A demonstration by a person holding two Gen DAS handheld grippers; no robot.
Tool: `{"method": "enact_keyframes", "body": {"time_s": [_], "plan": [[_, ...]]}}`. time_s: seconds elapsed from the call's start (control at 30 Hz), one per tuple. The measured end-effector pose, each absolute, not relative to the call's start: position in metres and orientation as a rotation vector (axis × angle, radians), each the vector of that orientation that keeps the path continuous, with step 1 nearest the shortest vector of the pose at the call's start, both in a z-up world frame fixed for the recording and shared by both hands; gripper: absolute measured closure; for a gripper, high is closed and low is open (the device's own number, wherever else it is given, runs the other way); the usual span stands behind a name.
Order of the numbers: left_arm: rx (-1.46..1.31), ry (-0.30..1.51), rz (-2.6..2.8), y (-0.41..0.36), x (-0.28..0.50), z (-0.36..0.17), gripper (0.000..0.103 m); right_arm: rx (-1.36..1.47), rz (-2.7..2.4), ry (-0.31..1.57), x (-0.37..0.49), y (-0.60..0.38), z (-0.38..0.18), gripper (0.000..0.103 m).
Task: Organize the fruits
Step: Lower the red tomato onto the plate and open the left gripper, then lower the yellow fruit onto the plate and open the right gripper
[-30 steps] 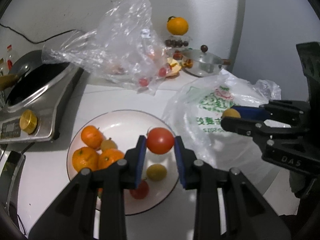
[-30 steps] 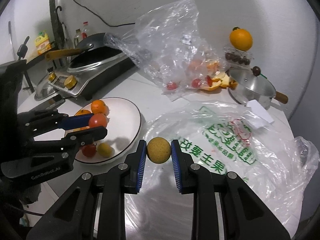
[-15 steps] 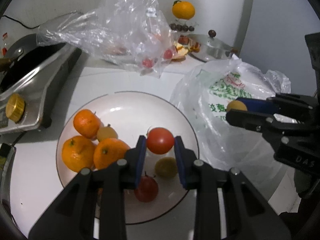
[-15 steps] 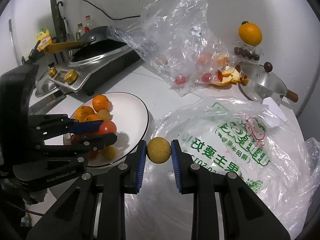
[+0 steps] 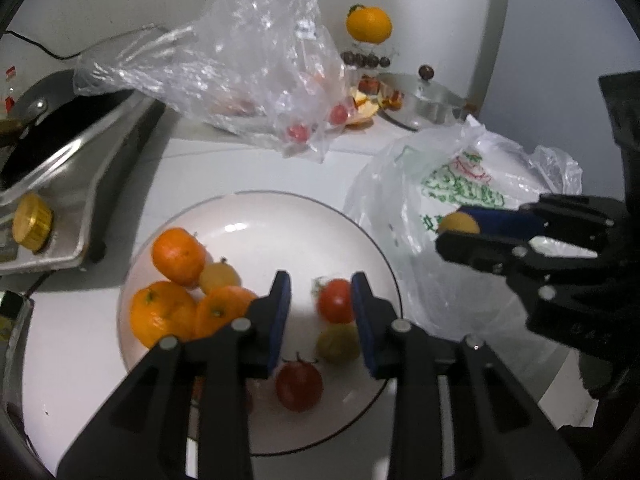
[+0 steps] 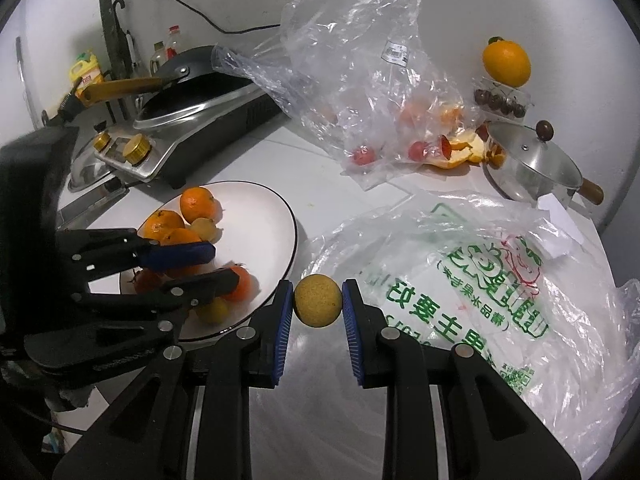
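The left wrist view looks straight down onto the round white plate with a thin dark rim (image 5: 280, 208), where three orange mandarins (image 5: 178, 256) crowd the side nearest the steel cooker with gold knobs (image 5: 60, 184). The left tongs (image 5: 320, 304) hang tilted down over the plate, their jaws opening; the small red tomato (image 5: 336, 300) lies between the blue pads, close to one, blurred, with no firm clamp visible. A second red tomato (image 5: 299, 386) and a yellowish fruit (image 5: 338, 342) lie below it.

The right wrist view alone shows the plate's near rim close to the bench's (image 6: 280, 152) front edge, and the right tongs (image 6: 318, 308) clamped on a rough round yellow fruit (image 6: 318, 300), held above the flattened white plastic bag with green print (image 6: 480, 280). Bare bench lies between plate and crumpled clear plastic bag (image 6: 360, 60). A lidded steel pan (image 6: 532, 164) sits toward the far right corner.
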State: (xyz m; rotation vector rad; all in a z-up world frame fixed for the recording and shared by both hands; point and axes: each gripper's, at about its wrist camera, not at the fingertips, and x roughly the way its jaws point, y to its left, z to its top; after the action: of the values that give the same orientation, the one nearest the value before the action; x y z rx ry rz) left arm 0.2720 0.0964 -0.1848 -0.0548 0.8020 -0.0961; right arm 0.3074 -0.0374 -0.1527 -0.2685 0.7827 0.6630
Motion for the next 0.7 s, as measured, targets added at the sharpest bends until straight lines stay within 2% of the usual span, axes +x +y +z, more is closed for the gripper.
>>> {"method": "enact_keyframes", "body": {"time_s": [0.33, 0.4, 0.47, 0.7], "plan": [[-0.071, 0.73, -0.051, 0.125, 0.26, -0.17, 0.068, -0.296, 0.683, 0.766, 0.308, -0.015, -0.148, 0.076], [-0.069, 0.723, -0.043, 0.13, 0.257, -0.169, 0.063, -0.305, 0.688, 0.763, 0.309, -0.009, -0.147, 0.076], [-0.073, 0.719, -0.033, 0.137, 0.255, -0.168, 0.05, -0.309, 0.694, 0.763, 0.31, -0.003, -0.148, 0.076], [-0.078, 0.706, -0.012, 0.157, 0.251, -0.165, 0.05, -0.308, 0.711, 0.768, 0.316, 0.019, -0.152, 0.076]]}}
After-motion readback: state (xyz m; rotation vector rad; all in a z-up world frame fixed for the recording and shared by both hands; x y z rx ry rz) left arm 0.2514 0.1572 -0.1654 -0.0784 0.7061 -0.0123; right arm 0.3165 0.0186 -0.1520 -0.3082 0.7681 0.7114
